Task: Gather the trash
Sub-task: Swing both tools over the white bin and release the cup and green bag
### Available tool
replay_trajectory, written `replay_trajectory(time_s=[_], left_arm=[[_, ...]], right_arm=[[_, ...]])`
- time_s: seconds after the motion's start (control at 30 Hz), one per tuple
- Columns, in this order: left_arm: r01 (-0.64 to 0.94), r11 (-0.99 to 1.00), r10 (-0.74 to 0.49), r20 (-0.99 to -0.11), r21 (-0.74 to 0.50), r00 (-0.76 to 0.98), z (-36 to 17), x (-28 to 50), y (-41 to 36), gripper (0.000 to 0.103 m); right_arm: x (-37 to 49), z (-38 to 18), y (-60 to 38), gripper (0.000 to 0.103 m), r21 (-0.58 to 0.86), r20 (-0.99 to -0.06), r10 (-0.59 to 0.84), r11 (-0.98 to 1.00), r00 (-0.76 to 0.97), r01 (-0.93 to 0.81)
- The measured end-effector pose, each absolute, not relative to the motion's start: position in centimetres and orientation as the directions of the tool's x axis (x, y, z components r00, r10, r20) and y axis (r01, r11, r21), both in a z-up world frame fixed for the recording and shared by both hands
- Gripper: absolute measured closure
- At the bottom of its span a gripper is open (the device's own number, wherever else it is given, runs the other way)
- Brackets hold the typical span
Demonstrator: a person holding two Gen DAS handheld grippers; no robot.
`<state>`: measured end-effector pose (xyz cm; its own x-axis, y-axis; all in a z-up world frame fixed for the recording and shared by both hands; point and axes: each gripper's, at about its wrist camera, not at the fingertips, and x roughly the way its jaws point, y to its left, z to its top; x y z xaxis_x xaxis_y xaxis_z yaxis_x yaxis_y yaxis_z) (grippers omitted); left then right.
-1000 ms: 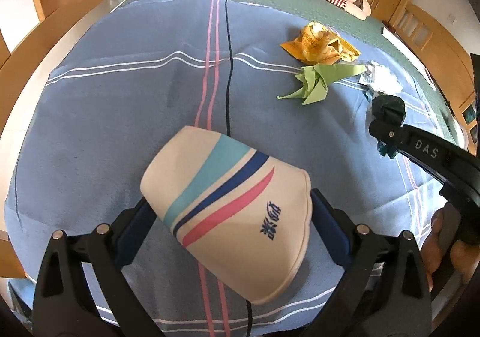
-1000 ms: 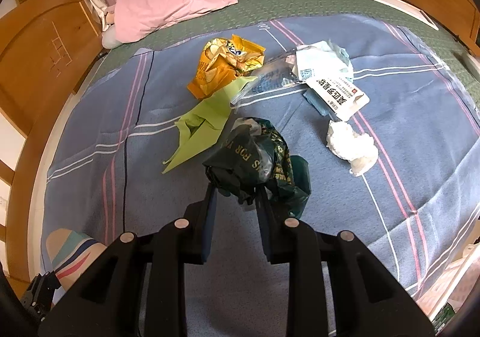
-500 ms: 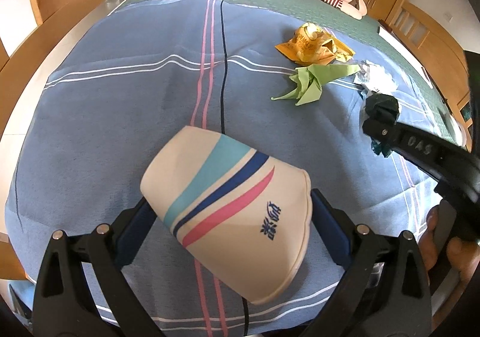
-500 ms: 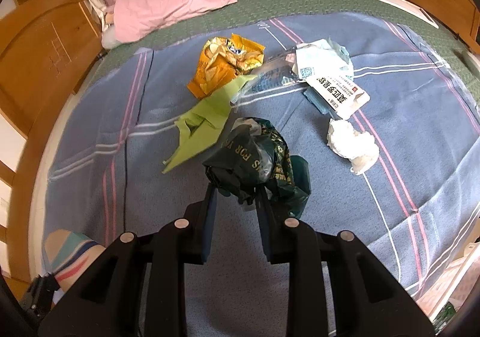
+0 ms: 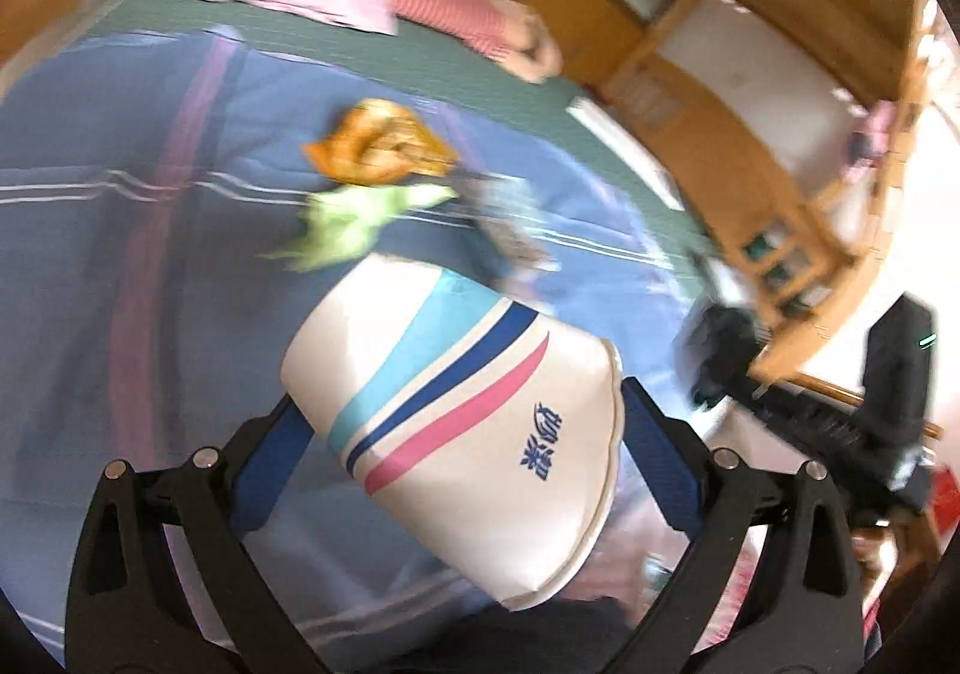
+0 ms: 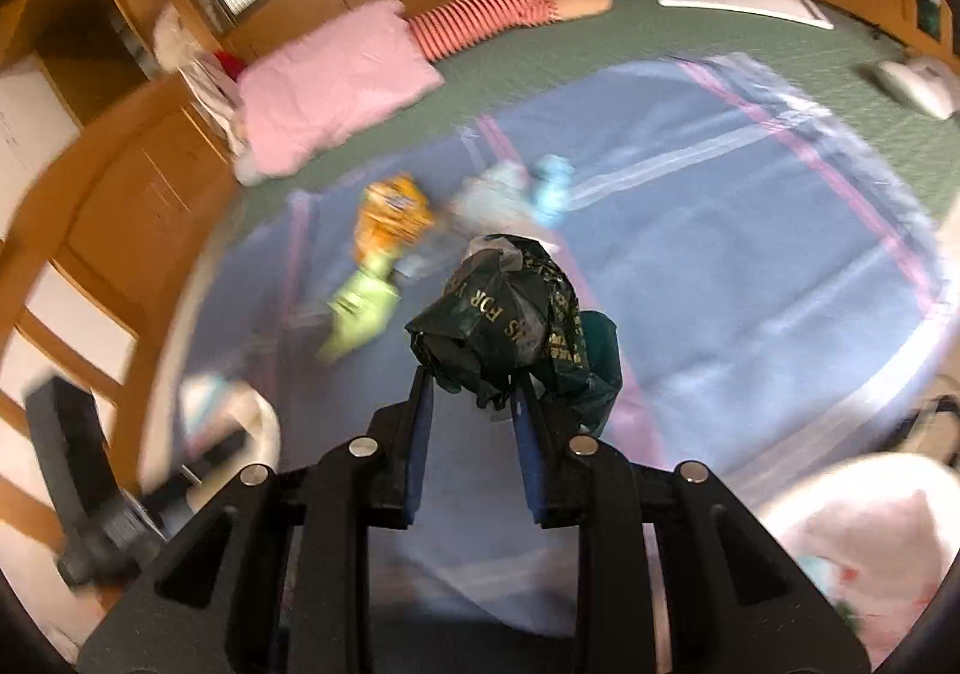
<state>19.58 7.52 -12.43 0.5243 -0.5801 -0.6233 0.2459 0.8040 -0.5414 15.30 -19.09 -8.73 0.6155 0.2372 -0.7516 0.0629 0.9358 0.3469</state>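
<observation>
My left gripper (image 5: 462,422) is shut on a white paper cup (image 5: 456,416) with teal, blue and pink stripes, held on its side above the blue blanket (image 5: 120,266). My right gripper (image 6: 471,392) is shut on a crumpled dark green wrapper (image 6: 510,320), lifted above the blanket; it also shows at the right of the left wrist view (image 5: 720,350). An orange snack bag (image 5: 378,140), a green folded paper (image 5: 348,224) and pale wrappers (image 6: 516,194) lie on the blanket. Both views are motion-blurred.
A pink pillow (image 6: 330,98) and a striped doll (image 6: 516,8) lie on the green mat at the far side. Wooden cabinets (image 5: 750,134) ring the bed. A pale bag (image 6: 858,524) is at the lower right of the right wrist view.
Both grippers have lifted and swung to the right with their loads; the trash pile now looks farther and the room edge has come into view.
</observation>
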Motion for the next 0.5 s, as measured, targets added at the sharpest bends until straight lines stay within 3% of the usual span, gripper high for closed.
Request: replay_trajectory(time_s=[0.13,0.23,0.27,0.4,0.5], left_arm=[[0.376,0.697,-0.715,-0.553,-0.611,0.427,-11.6,18.3,3.2,0.006],[0.45,0.604,-0.796,-0.517,-0.657,0.313,-11.5,17.3,-1.3,0.006],[0.471,0.57,-0.819,-0.511,-0.674,0.261,-11.7,16.8,-3.3,0.006],[0.536,0.467,-0.855,-0.514,-0.703,0.072,-13.2,14.3,-11.2,0.005],[0.589,0.418,-0.803,-0.584,-0.691,-0.115,-15.8,11.0,-18.1,0.004]], right_arm=[[10.9,-10.1,-23.9,0.075,0.189,-0.877,0.099,0.971,0.47,0.148],[8.1,-12.0,-27.5,0.058,0.114,-0.945,0.035,0.967,0.326,0.226],[7.1,-12.3,-29.0,0.048,0.095,-0.957,0.014,0.959,0.29,0.266],[3.0,-9.7,-35.9,0.027,0.162,-0.921,-0.051,0.851,0.387,0.499],[0.9,-7.5,-38.7,0.024,0.227,-0.871,-0.106,0.779,0.48,0.584]])
